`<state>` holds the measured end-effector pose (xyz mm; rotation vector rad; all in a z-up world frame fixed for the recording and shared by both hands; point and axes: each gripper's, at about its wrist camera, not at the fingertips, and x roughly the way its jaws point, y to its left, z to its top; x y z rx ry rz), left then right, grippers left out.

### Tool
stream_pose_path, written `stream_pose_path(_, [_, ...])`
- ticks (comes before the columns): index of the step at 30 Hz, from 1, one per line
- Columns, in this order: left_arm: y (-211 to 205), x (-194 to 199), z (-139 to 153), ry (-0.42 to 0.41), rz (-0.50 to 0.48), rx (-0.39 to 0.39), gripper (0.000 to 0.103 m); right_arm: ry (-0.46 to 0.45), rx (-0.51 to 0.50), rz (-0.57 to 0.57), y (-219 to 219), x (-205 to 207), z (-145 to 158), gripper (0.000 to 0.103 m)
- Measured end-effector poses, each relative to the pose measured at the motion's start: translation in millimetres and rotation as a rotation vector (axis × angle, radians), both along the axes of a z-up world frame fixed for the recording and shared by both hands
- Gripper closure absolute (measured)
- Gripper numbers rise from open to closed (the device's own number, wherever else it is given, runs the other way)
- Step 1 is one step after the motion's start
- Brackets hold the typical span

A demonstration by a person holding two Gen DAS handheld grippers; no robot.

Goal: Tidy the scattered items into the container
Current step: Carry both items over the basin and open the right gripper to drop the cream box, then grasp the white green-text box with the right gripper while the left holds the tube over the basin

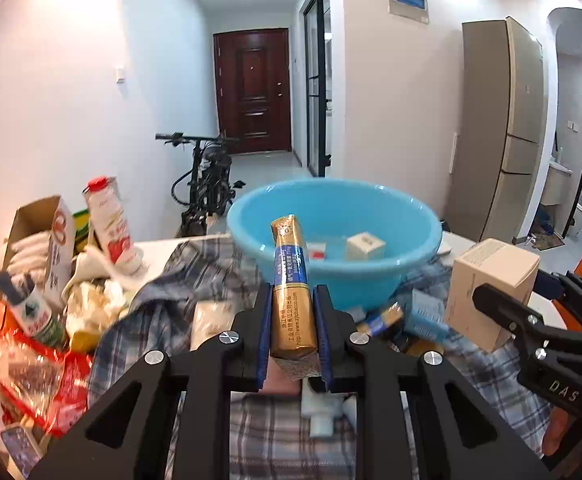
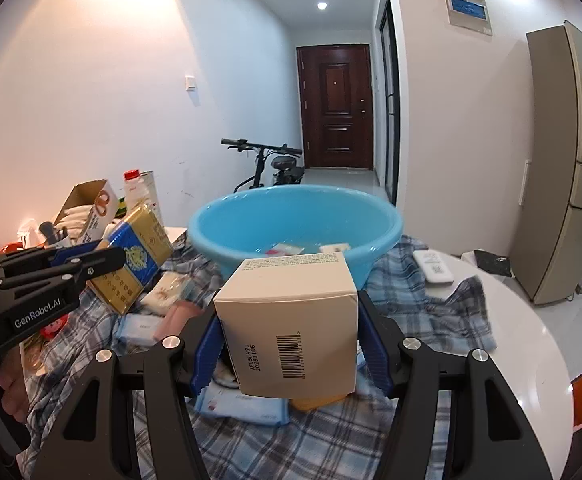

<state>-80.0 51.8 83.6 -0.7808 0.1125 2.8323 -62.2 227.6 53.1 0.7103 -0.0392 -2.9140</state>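
The blue basin sits on the plaid cloth toward the far side of the round white table, mouth up, with a few small packets already lying on its floor. It is the container, and both held items are lined up in front of it, which suggests two drops are about to be made.

The gold and blue carton is clamped narrow-side between the blue pads of the left gripper, standing on end and leaning slightly toward the basin; held by its thin faces, it should slip out cleanly once the pads part. The beige box is pinched across its width by the right gripper, jaws spread wide and pressed to both side walls, barcode face toward the camera. Both grippers point forward at the basin's near wall, side by side and roughly level, the left one to the left of the right.

More packets lie loose on the cloth before the basin, so tidying is only partly done. At the table's left edge stand a bottle and an open cardboard box amid wrappers; a white remote lies to the basin's right.
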Motion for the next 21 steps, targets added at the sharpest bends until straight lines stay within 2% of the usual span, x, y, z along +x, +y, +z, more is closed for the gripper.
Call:
stream_pose_path(8, [29, -36, 17, 0.021, -0.047, -0.008, 0.084, 0.026, 0.032, -0.021, 11, -23, 15, 0.040])
stream_pose_path(21, [56, -98, 5, -0.030, -0.069, -0.012, 0.084, 0.020, 0.060, -0.043, 24, -64, 18, 0.042])
